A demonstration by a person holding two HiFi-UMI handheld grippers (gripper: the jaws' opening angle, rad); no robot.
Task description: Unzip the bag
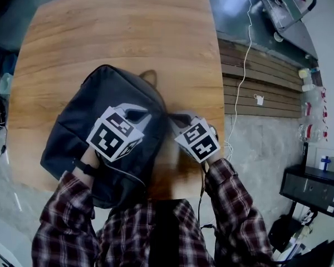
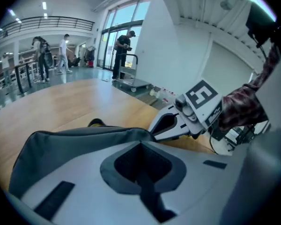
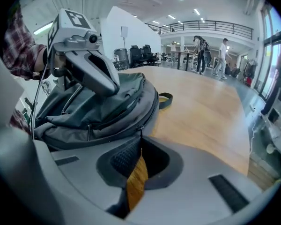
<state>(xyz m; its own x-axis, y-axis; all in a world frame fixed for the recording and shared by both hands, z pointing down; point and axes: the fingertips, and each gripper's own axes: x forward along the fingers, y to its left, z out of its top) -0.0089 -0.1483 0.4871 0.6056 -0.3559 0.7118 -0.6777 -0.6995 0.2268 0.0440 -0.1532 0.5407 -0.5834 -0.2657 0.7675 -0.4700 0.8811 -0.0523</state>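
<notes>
Left gripper (image 2: 140,143) is pinching bag (image 2: 61,149) fabric at its tips. Right gripper (image 3: 140,138) is clamping the zipper pull (image 3: 140,129) just ahead (bag zipped, contents hidden).

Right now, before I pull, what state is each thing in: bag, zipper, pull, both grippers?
bag, lying on the table, closed
zipper, shut along the stretch that shows
zipper pull, pinched at the jaw tips
left gripper, shut on the bag's top fabric
right gripper, shut on the zipper pull
</notes>
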